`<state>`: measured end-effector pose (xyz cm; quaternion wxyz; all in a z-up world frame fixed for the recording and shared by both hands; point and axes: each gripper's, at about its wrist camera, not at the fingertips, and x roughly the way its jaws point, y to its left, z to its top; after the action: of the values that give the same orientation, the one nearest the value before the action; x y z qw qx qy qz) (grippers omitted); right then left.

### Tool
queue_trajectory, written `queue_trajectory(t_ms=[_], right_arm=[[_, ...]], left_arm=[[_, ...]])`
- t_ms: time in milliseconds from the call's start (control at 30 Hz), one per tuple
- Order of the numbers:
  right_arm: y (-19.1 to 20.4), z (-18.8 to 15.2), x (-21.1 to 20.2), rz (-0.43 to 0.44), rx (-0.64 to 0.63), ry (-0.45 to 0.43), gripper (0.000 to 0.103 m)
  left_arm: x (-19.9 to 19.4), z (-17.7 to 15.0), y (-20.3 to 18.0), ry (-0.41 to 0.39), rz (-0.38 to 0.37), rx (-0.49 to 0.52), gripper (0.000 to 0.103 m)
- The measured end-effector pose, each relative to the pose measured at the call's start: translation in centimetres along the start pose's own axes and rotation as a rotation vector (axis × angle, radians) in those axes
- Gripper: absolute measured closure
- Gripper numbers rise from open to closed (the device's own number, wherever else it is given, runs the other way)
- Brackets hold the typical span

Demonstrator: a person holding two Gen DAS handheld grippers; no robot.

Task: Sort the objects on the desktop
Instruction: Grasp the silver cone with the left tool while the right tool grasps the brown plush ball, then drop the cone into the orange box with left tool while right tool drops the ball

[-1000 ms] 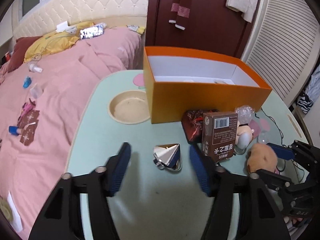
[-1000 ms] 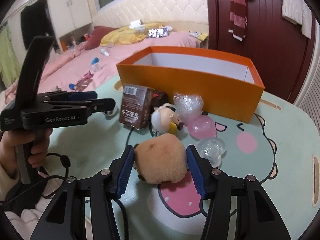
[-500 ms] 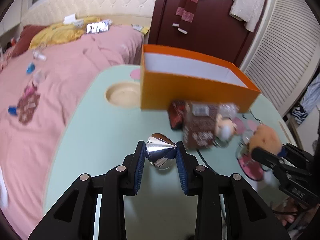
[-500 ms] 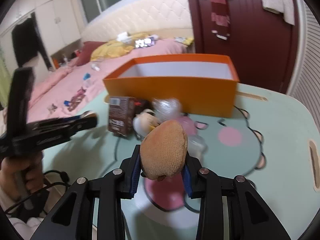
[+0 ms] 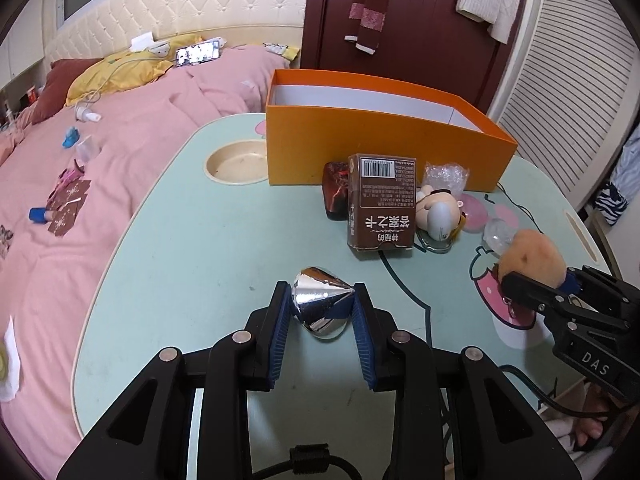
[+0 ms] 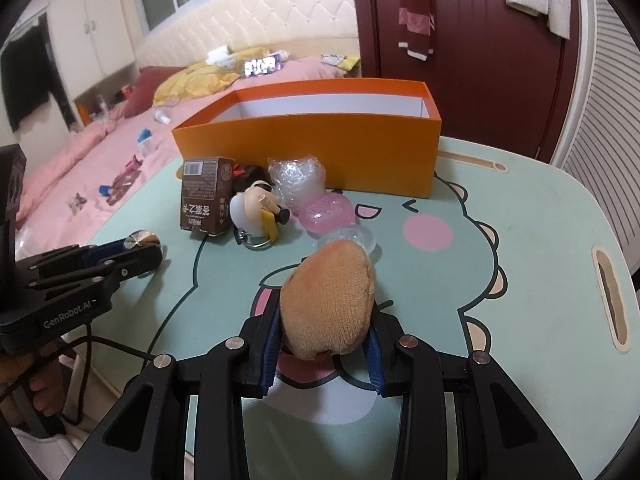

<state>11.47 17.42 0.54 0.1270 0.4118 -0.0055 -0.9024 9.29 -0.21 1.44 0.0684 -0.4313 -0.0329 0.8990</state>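
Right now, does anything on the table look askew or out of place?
The brown carton stands upside down: its print reads inverted and its barcode sits on top. The figurine beside it lies tipped over. Nothing looks spilled or broken.

Open table surface (image 5: 192,248) left of the brown carton (image 5: 380,200), free up to the round recess (image 5: 236,162). Ahead, blocked by a tight cluster: carton, figurine (image 6: 256,212), bubble wrap (image 6: 296,176), pink ball (image 6: 328,214). Behind them the orange box (image 6: 320,152) wall. Wide free space on the right (image 6: 520,240).
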Motion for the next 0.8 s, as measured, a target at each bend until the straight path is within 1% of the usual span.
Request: queue_trajectory(t_ms=[167, 200, 233, 333, 467, 600, 667, 733, 800], right_arm=[[-0.2, 0.4, -0.8, 0.008, 0.005, -0.033, 0.068], [-0.1, 0.6, -0.9, -0.001, -0.002, -0.038, 0.068], [0.1, 0.8, -1.0, -0.015, -0.011, -0.039, 0.068], [0.4, 1.3, -1.2, -0.013, -0.014, -0.059, 0.068], [0.3, 2.9, -1.8, 0.011, 0.009, -0.093, 0.069], [-0.1, 5.9, -2.1, 0.04, 0.022, -0.137, 0.068], [-0.2, 7.6, -2.0, 0.044, 0.017, -0.159, 0.068], [-0.3, 9.4, -1.5, 0.03, 0.006, -0.178, 0.068], [-0.6, 11.1, -0.5, 0.021, 0.008, -0.187, 0.068]], left_arm=[[0.0, 0.2, 0.4, 0.003, -0.028, -0.011, 0.071], [0.0, 0.3, 0.5, 0.001, -0.031, -0.014, 0.071], [-0.1, 0.6, 0.6, -0.002, -0.029, -0.015, 0.071], [-0.6, 1.5, 0.5, -0.03, -0.029, -0.002, 0.071], [-1.6, 4.3, 0.3, -0.088, -0.049, 0.017, 0.071], [-2.0, 7.7, -0.1, -0.147, -0.066, 0.042, 0.071], [-1.7, 10.1, -0.6, -0.167, -0.084, 0.06, 0.071], [-1.1, 11.9, -1.1, -0.181, -0.099, 0.079, 0.071], [0.1, 13.3, -1.5, -0.176, -0.097, 0.09, 0.071]])
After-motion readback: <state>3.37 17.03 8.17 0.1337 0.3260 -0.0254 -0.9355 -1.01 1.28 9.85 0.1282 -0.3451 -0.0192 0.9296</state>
